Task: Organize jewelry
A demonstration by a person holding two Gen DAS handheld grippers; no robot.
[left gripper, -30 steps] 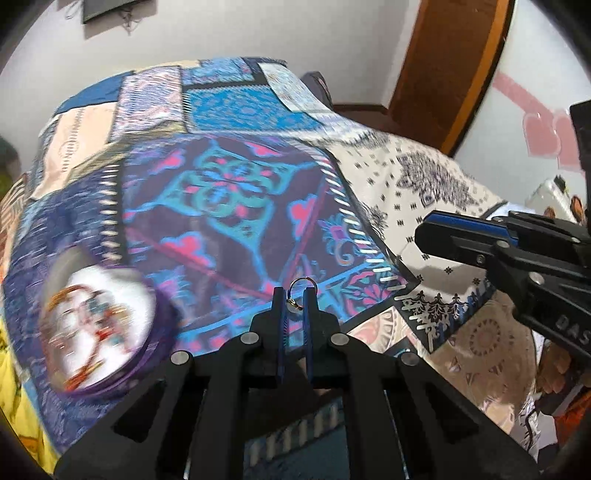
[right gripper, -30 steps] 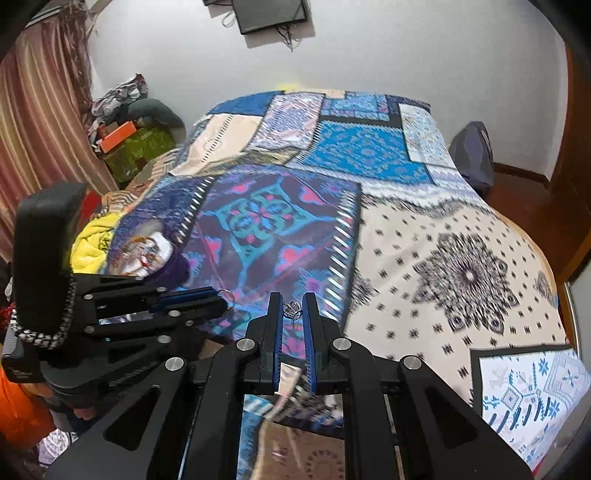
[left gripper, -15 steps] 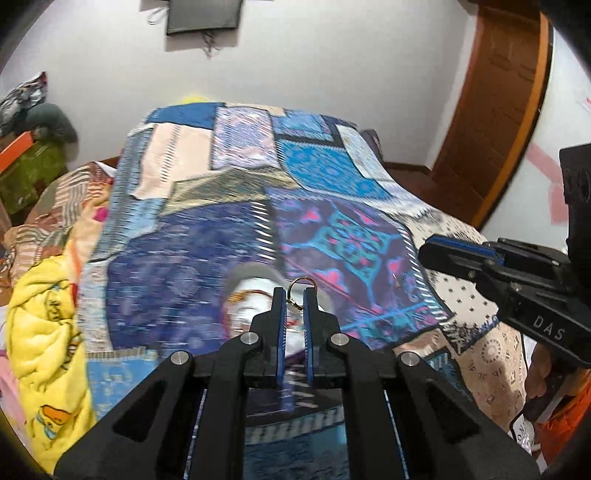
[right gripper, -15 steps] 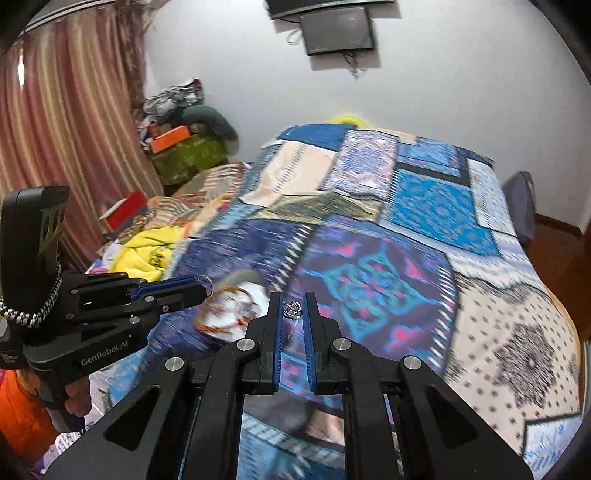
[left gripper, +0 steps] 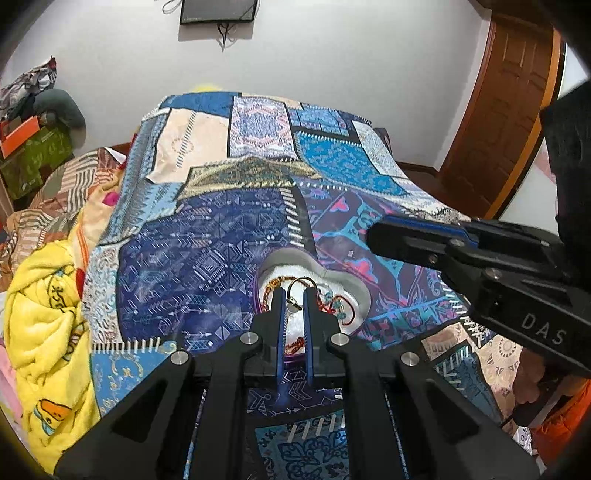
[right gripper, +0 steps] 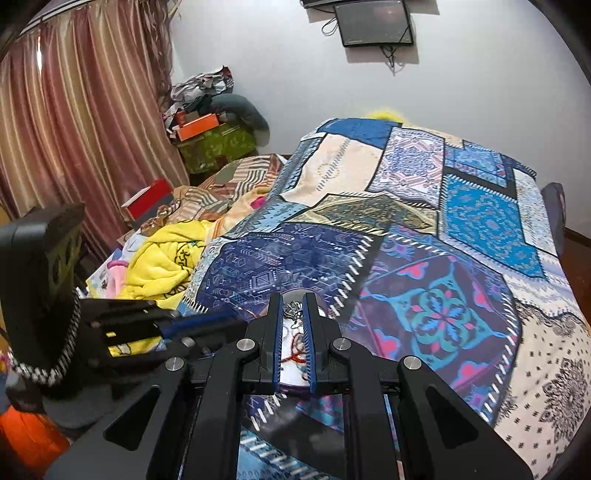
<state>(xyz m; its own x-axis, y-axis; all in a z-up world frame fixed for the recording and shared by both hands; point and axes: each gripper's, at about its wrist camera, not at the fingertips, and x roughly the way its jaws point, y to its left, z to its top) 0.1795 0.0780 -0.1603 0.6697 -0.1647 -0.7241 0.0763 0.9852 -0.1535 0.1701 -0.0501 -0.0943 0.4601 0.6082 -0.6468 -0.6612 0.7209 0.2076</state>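
Note:
A heart-shaped jewelry box [left gripper: 351, 284] with a white lining and red beaded strands lies open on the patterned bedspread [left gripper: 207, 251]. My left gripper [left gripper: 294, 295] is shut on a gold hoop earring [left gripper: 300, 286] and holds it right above the box. My right gripper [right gripper: 294, 304] is shut on a small silver ornament [right gripper: 293, 308], also over the box [right gripper: 295, 369], whose lining shows between its fingers. The right gripper's body [left gripper: 480, 254] reaches in from the right in the left wrist view; the left one [right gripper: 155, 328] shows at the left in the right wrist view.
A yellow blanket [left gripper: 44, 317] is bunched at the bed's left edge. Boxes and clothes [right gripper: 210, 133] are piled by the curtain [right gripper: 74, 129]. A wooden door [left gripper: 506, 103] stands at the right, a dark screen [right gripper: 373, 22] hangs on the wall.
Both grippers swung left across the bed, each still holding its piece. The jewelry box came from the left side of the left wrist view to directly under both grippers.

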